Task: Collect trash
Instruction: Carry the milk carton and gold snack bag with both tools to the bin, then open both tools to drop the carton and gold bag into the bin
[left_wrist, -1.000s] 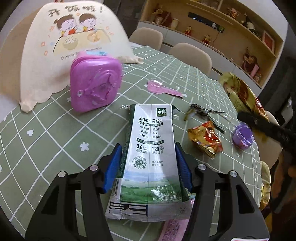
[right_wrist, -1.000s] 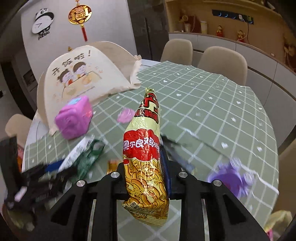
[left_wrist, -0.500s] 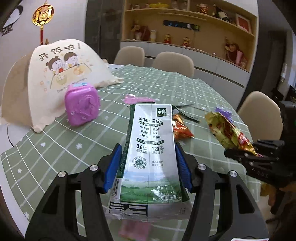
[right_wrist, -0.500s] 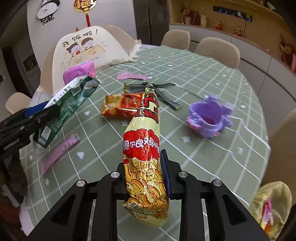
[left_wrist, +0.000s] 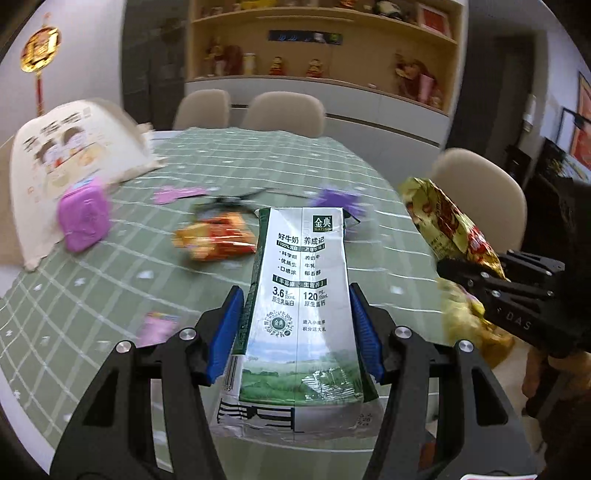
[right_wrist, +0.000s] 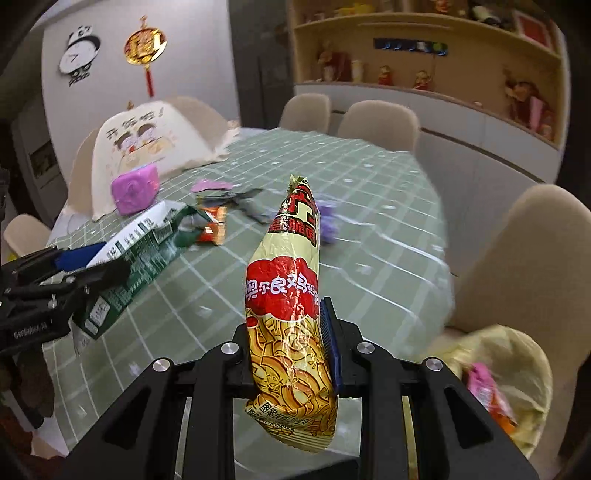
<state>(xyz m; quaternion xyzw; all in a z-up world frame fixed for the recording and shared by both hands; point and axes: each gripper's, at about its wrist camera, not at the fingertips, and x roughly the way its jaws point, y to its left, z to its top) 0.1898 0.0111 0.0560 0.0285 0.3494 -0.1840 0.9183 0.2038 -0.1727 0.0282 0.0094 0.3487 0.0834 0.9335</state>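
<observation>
A round dining table (right_wrist: 369, 206) under a green checked cloth fills the middle of both views, with beige chairs around its far edge and a shelf of ornaments along the back wall. At the lower right of the right wrist view a pale yellow bag (right_wrist: 513, 354) sits open on a chair seat just off the table's edge, with bright wrappers already inside; it looks like the place the rubbish is being gathered, which would explain why both tools are held up off the table on that side. At the upper left of that view a cream dome-shaped food cover (right_wrist: 147, 144) stands on the cloth, with a purple plastic case (right_wrist: 135, 189) in front of it. The left gripper (left_wrist: 295, 325) is at the bottom centre of its own view, blue pads pressed against both sides of a flattened green and white milk carton (left_wrist: 301, 302), held upright and clear of the table. The right gripper (right_wrist: 291, 350) is pinching a crumpled yellow and red snack bag (right_wrist: 291, 306), which stands up from between its fingers. Still lying on the cloth, in the centre of the left wrist view, are an orange snack wrapper (left_wrist: 218, 236), a dark strip of wrapper (left_wrist: 229, 201), a pink scrap (left_wrist: 177, 194) and a small purple toy (left_wrist: 336, 199), all blurred; another pink wrapper (left_wrist: 157, 326) lies nearer, at lower left.
</observation>
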